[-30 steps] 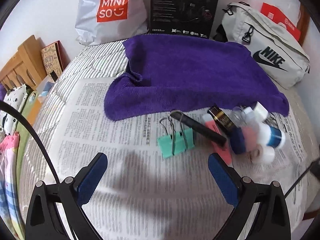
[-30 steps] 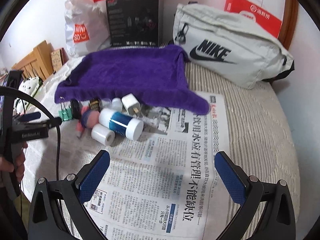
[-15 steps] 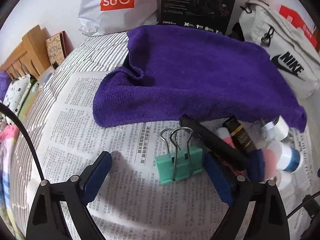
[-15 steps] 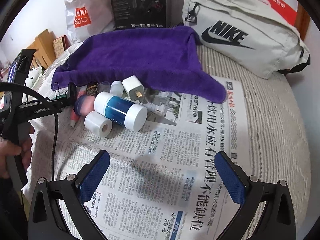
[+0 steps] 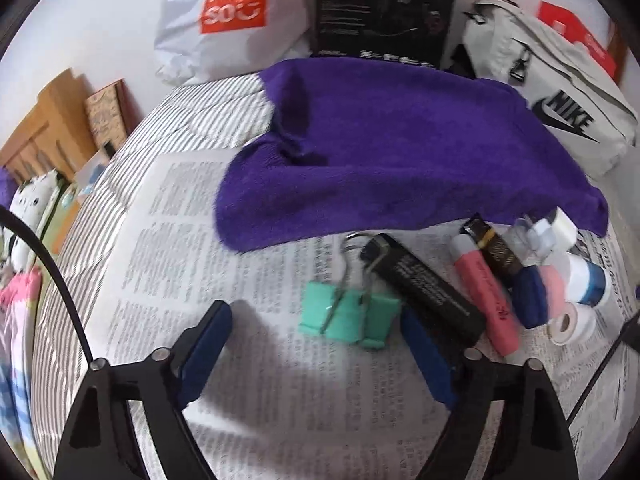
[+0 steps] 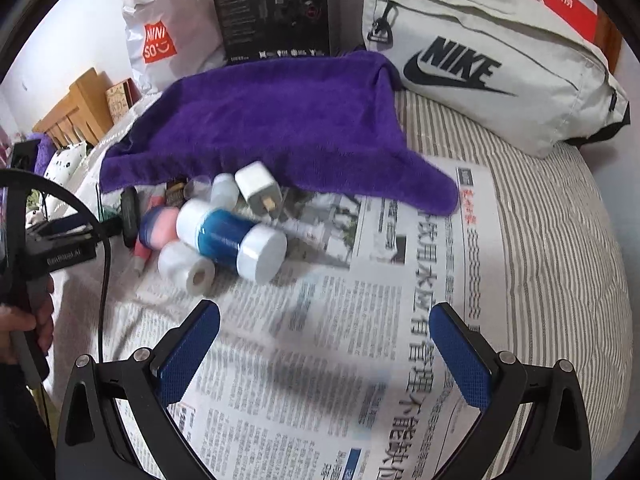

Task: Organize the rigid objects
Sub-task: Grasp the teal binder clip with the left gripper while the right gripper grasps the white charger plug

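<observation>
Small rigid objects lie in a row on the newspaper by the purple towel. In the left wrist view my open left gripper stands just short of a green binder clip, its right finger beside a black flat bar. Right of that lie a pink tube, a dark brown tube and a blue-pink cap. In the right wrist view my open, empty right gripper is below a blue-and-white bottle, a white tape roll and a white charger plug.
A Nike bag lies at the back right, a Miniso bag and a black box at the back. A wooden headboard and soft toys are at the left. The striped mattress extends right of the newspaper.
My left gripper has moved forward and right, up to the green binder clip. My right gripper has moved closer to the blue-and-white bottle. Both stay open.
</observation>
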The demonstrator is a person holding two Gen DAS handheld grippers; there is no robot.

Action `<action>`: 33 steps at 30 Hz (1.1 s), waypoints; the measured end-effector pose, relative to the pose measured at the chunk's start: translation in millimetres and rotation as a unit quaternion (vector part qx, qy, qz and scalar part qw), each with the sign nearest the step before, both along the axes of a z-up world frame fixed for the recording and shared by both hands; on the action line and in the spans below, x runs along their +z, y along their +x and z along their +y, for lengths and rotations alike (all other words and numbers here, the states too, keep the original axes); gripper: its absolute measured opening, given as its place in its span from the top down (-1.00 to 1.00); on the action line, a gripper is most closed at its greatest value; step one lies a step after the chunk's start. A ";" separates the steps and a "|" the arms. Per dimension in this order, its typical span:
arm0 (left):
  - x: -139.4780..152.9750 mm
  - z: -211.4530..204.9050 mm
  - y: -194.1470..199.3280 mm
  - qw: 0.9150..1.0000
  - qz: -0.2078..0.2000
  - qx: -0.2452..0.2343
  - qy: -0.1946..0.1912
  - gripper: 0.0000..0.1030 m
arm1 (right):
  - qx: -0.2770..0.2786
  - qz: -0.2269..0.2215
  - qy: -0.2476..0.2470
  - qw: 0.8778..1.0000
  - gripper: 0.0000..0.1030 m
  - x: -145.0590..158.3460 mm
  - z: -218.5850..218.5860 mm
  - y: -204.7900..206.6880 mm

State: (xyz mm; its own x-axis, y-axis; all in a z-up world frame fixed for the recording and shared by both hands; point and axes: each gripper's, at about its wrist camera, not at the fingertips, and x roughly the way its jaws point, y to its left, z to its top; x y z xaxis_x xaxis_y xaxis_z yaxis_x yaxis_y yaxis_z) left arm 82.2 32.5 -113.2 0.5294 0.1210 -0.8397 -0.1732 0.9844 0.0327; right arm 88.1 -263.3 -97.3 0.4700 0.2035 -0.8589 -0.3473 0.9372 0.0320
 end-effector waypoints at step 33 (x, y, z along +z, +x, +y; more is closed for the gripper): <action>3.7 -7.7 -7.4 0.997 -0.042 -0.060 -0.017 0.19 | 0.113 0.030 -0.041 0.992 -0.04 -19.7 79.7 80.6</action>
